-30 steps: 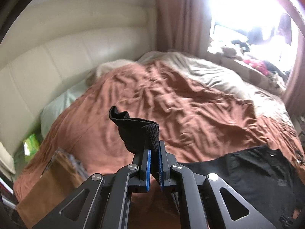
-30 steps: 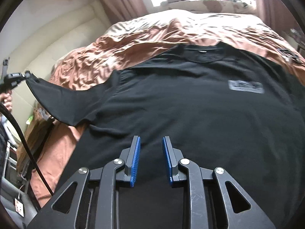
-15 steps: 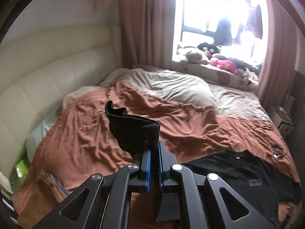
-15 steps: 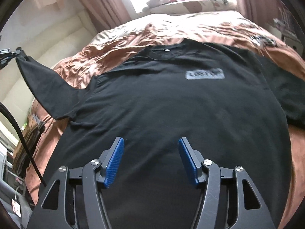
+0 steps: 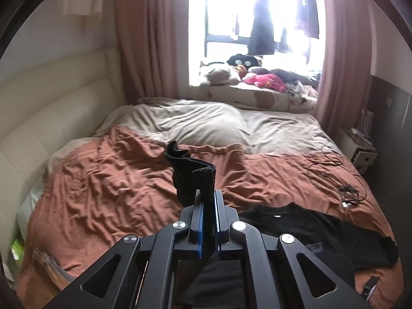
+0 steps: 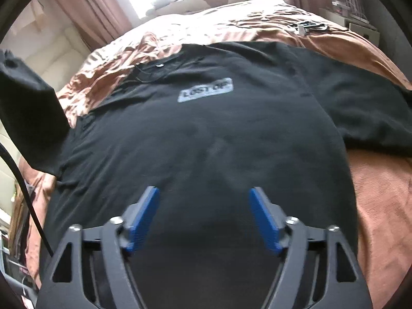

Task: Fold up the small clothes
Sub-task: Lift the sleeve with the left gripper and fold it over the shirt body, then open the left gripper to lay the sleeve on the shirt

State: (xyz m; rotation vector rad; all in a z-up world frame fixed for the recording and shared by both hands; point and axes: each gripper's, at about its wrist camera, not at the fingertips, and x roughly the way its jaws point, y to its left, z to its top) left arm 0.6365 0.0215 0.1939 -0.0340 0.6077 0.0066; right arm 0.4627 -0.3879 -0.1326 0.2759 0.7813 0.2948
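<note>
Sleeve (image 5: 191, 180) of the black T-shirt (image 6: 200, 139) sits clamped in the left gripper (image 5: 209, 221), lifted at frame centre over the brown duvet (image 5: 108, 190). Right gripper (image 6: 203, 219) hovers above the shirt's lower body, jaws opening with nothing between them.

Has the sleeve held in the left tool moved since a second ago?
Yes. In the right wrist view the sleeve has lifted higher and looms larger against the brown bedspread, clamped in the left tool.

A grey patch (image 6: 206, 90) on the black T-shirt (image 6: 206, 141) reads "LOST OF".
</note>
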